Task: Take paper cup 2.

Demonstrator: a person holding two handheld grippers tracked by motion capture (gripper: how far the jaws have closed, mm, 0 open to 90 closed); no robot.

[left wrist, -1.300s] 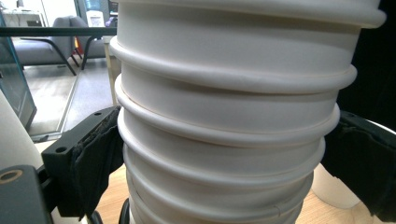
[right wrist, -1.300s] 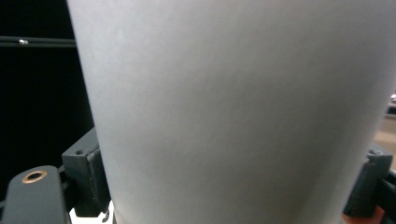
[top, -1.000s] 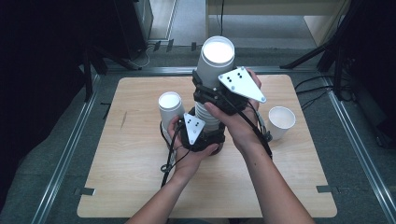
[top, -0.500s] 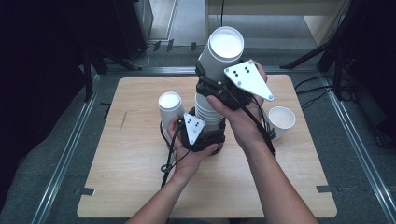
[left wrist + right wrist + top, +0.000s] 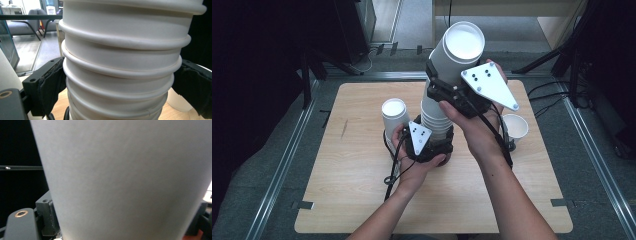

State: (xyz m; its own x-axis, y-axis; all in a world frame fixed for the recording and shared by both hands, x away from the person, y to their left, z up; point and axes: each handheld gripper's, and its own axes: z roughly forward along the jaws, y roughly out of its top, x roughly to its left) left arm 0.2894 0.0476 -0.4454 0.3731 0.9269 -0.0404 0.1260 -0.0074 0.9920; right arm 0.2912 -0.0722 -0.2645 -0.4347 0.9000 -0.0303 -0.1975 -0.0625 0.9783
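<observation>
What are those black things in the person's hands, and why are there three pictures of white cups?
A person holds two squeeze tools, each with two black jaws. One picture looks down from above the wooden table. The other two come from small cameras riding on the tools, so the cups look huge. The left gripper clamps the stack of cups near its bottom. The right gripper is shut on the top cup, which sits higher than a second ago; its jaws have just been closing. A short stack and a single cup stand beside.
</observation>
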